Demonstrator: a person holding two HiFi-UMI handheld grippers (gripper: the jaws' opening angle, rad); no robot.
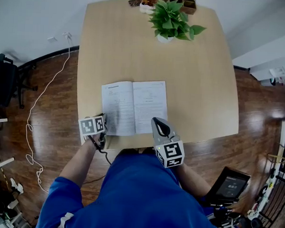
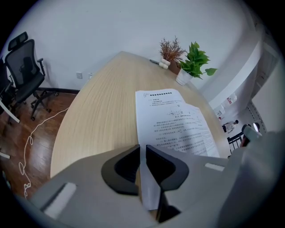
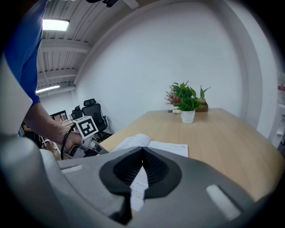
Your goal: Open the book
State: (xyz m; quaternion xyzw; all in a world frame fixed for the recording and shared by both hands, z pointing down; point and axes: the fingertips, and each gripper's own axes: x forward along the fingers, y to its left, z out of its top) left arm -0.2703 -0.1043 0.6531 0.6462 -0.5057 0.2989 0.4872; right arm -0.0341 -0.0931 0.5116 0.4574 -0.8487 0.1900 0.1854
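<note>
Book (image 1: pixel 134 107) open flat, near edge of table (image 1: pixel 201 90)

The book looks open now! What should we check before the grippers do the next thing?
1. Book lies open on the table: ok.
2. Pages lying flat: not ok, one page arches up near the spine.
3. Left gripper free of the page: cannot tell; jaws slightly apart, page edge shows in the gap.
4. Right gripper empty: ok, jaws together, nothing held.
5. Plant pot far from the book: ok.
</note>
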